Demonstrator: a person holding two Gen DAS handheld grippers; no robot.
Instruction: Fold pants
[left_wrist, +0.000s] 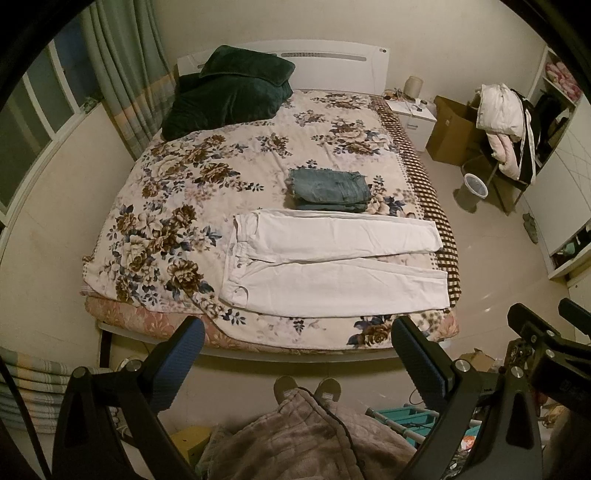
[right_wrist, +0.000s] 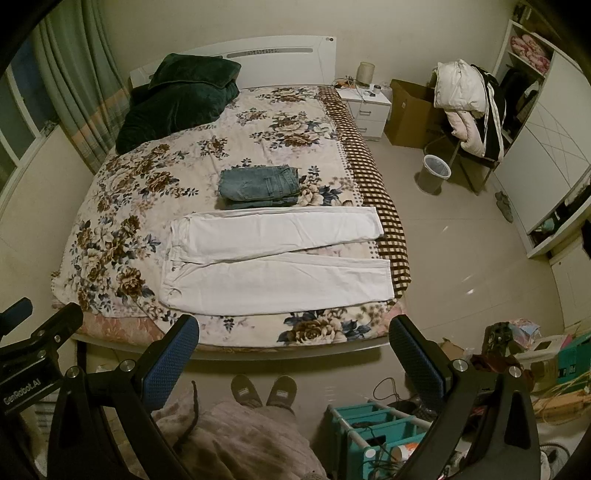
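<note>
White pants (left_wrist: 332, 266) lie flat and spread out on the floral bedspread (left_wrist: 192, 184) near the bed's foot, waist to the left, legs pointing right. They also show in the right wrist view (right_wrist: 277, 266). A folded pair of blue jeans (left_wrist: 330, 190) sits just behind them, also seen in the right wrist view (right_wrist: 260, 186). My left gripper (left_wrist: 295, 354) is open and empty, held high over the floor in front of the bed. My right gripper (right_wrist: 291, 354) is open and empty, at the same height, to the right of the left one.
A dark green blanket (left_wrist: 229, 92) is piled at the head of the bed. A nightstand (right_wrist: 367, 105), cardboard box (right_wrist: 410, 110), bin (right_wrist: 436, 171), chair with clothes (right_wrist: 469, 110) and wardrobe stand right. A teal rack (right_wrist: 384, 432) and the person's slippers (right_wrist: 264, 391) are below.
</note>
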